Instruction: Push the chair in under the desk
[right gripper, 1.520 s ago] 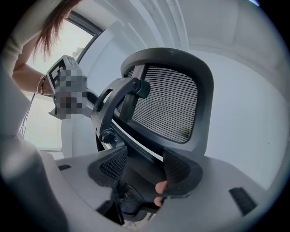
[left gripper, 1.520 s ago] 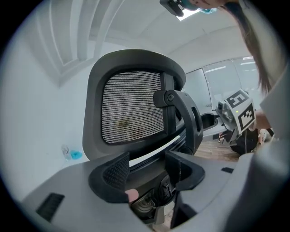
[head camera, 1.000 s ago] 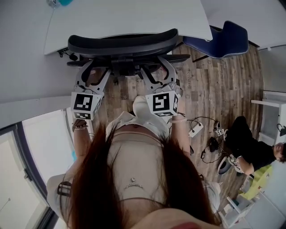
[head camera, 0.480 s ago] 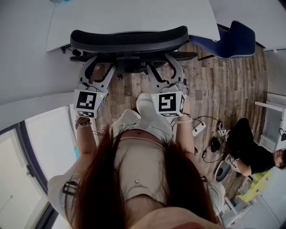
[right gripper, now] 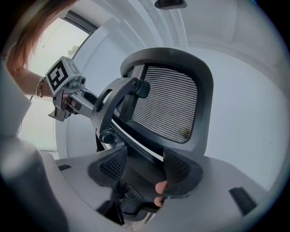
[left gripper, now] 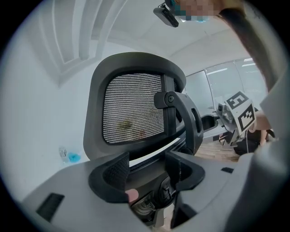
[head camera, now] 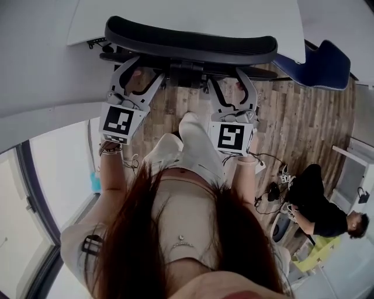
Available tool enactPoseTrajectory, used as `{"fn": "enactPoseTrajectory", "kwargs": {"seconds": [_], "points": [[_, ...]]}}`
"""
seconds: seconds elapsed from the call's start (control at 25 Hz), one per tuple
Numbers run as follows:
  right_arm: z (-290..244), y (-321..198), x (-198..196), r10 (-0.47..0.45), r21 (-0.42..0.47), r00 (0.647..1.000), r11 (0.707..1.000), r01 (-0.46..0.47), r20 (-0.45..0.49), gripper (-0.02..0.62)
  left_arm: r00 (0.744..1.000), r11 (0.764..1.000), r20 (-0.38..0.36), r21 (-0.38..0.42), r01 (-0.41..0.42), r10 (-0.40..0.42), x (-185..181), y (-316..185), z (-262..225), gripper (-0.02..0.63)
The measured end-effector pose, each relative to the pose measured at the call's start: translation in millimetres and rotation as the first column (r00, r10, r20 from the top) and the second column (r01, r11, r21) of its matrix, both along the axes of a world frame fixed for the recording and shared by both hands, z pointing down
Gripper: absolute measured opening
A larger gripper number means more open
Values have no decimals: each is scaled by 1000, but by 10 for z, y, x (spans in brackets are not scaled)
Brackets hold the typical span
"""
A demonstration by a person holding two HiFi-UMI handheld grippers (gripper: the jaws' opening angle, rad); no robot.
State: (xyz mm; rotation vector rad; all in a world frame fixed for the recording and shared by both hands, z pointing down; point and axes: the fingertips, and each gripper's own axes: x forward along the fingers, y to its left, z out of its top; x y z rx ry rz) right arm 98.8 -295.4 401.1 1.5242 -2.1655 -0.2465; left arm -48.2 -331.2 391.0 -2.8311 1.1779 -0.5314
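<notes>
A black office chair (head camera: 193, 44) with a mesh back (left gripper: 133, 108) stands against the white desk (head camera: 175, 14), its top rail level with the desk's edge. My left gripper (head camera: 133, 69) is open, and both its fingertips press on the left of the chair's back frame. My right gripper (head camera: 229, 80) is open too and presses on the right of the frame. In the left gripper view the jaws (left gripper: 147, 167) straddle the back's lower bar. The right gripper view shows the same: the jaws (right gripper: 145, 165) are spread with the mesh back (right gripper: 165, 102) above them.
A blue chair (head camera: 324, 64) stands right of the desk. A person in black (head camera: 318, 207) sits on the wooden floor (head camera: 304, 128) at the right, near cables and a power strip (head camera: 274, 187). A window and wall (head camera: 52, 175) run along the left.
The chair has rolled forward toward the desk, with both grippers following against its back. The person holding them has stepped forward; both grippers stay open.
</notes>
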Motion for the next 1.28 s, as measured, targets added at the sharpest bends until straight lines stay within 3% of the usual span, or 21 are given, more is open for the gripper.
{"fn": "enactPoseTrajectory", "kwargs": {"seconds": [0.88, 1.28], "points": [[11, -161, 73, 22, -20, 1000, 1000, -22, 11, 258, 1000, 1000, 1, 6, -3, 3, 42, -189, 16, 242], [21, -271, 157, 11, 12, 1000, 1000, -11, 5, 258, 1000, 1000, 3, 3, -3, 3, 108, -300, -12, 242]]}}
